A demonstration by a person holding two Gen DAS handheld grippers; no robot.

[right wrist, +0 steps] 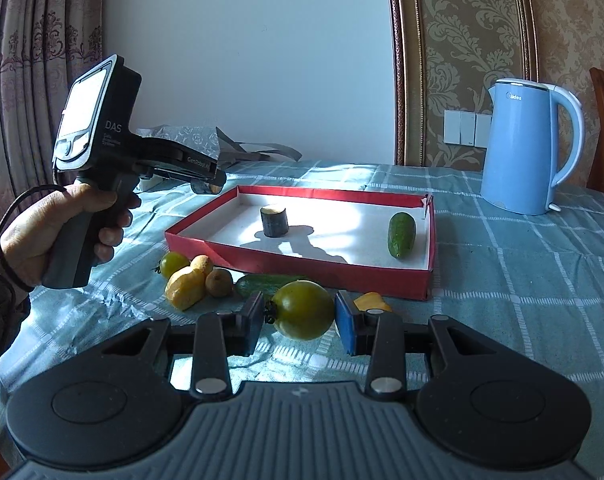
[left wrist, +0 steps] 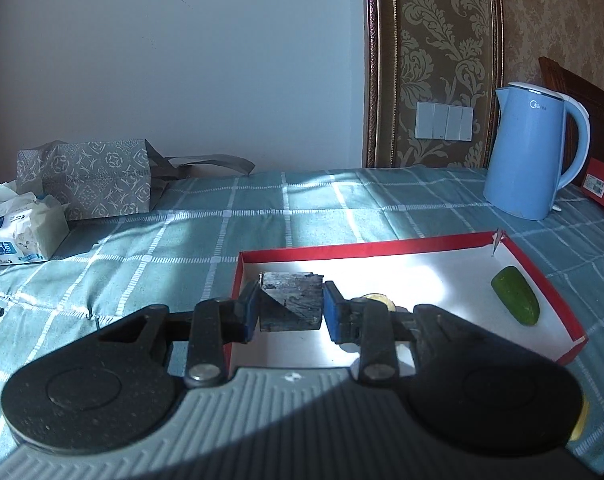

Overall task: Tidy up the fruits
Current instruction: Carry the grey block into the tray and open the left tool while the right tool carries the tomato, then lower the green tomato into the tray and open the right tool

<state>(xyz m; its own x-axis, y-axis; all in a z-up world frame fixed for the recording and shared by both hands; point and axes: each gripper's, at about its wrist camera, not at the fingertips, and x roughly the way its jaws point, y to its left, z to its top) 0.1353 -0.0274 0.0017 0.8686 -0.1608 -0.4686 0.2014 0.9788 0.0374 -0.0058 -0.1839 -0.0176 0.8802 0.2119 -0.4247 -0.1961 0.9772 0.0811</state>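
Right wrist view: the right gripper is clenched on a green tomato, the red box lying just beyond its fingertips. The left gripper grasps a dark cylinder piece over the box's near-left corner. Inside the box: one dark cylinder, upright, and one cucumber (long axis running away from the camera). In front of the box I count about six loose fruits.

Red-walled, white-floored box, teal white-checked cloth on the counter, light blue kettle, green cucumber, yellow-green tomato, grey patterned bag, gold damask wallpaper
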